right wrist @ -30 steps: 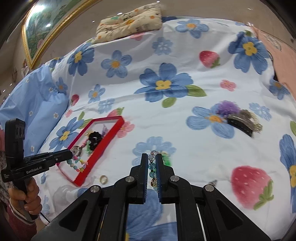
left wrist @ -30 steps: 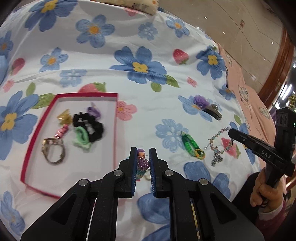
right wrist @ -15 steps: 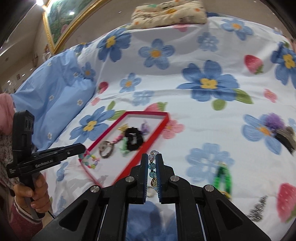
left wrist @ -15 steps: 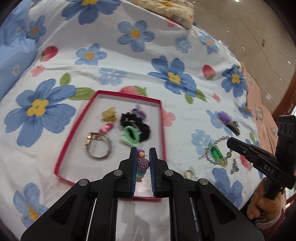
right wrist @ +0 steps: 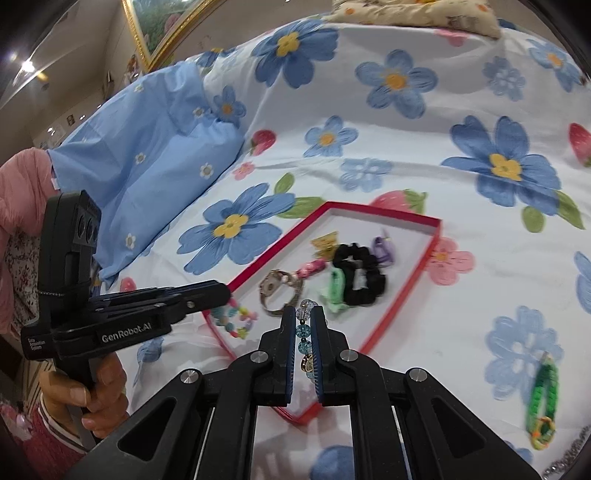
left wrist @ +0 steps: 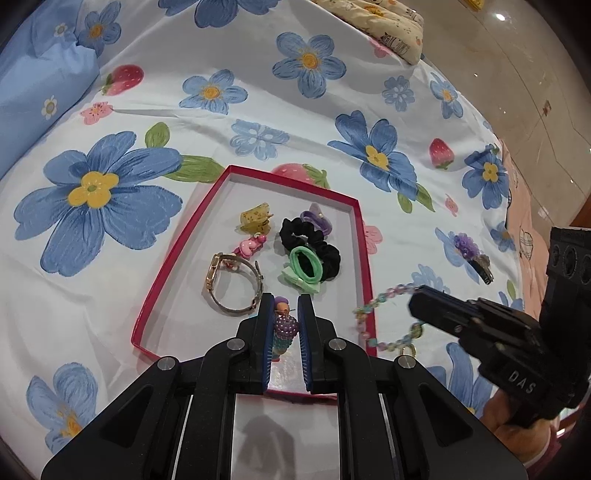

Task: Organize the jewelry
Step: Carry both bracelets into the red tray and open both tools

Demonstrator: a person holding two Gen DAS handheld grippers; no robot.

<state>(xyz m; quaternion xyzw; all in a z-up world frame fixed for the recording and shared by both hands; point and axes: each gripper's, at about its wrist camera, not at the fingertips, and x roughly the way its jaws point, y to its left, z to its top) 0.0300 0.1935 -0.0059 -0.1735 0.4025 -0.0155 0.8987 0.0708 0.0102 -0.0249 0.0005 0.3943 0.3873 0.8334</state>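
A red-rimmed tray (left wrist: 364,258) (right wrist: 399,299) lies on the flowered bedsheet. It holds a watch (left wrist: 232,286), a black scrunchie (left wrist: 314,242), a green hair tie (left wrist: 304,269), a yellow claw clip (left wrist: 255,221), a pink clip and a purple clip. My left gripper (left wrist: 282,325) is shut on a colourful bead bracelet (left wrist: 282,326) above the tray's near edge; the bracelet also shows hanging in the right wrist view (right wrist: 234,319). My right gripper (right wrist: 304,332) is shut on a clear and blue bead bracelet (right wrist: 304,325), which dangles beside the tray's right rim (left wrist: 384,314).
On the sheet right of the tray lie a green braided band (right wrist: 543,402), a purple flower hair clip (left wrist: 471,251) and a silvery chain (right wrist: 565,465). A blue pillow (right wrist: 147,155) lies at the left. A folded patterned cloth (left wrist: 380,22) lies at the far edge.
Both grippers have moved left toward the tray with their bracelets. The left one now hangs over the tray's near edge and the right one is at its right rim.
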